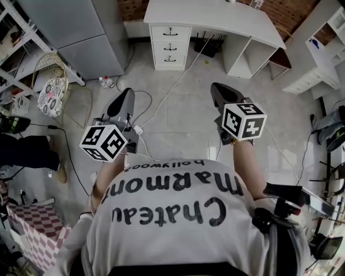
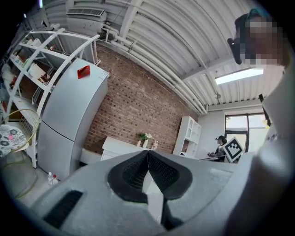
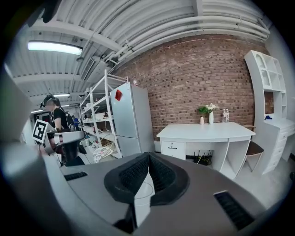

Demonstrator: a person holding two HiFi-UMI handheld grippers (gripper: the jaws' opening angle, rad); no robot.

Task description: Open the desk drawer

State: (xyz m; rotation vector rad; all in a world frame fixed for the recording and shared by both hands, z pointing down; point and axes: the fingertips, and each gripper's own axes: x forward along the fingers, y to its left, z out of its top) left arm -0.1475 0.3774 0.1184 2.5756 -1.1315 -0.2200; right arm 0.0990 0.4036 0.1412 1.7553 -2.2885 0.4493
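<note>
The desk drawer [image 1: 170, 33] is sitting under the white table [image 1: 215, 13], well ahead of both grippers. I am holding the left gripper [image 1: 129, 91] and right gripper [image 1: 214, 86] with jaws pressed together, gripping nothing, over the floor [image 1: 178, 113].

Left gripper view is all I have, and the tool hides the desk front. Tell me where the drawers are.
Observer: Three drawers are stacked at the left end of the desk as the head view shows it, and all look shut.
Operator: Report the right tool.
Observer: It is shut, with nothing between its jaws.
Operator: Check the floor ahead.
Observer: A white cable runs across it from under the desk.
</note>
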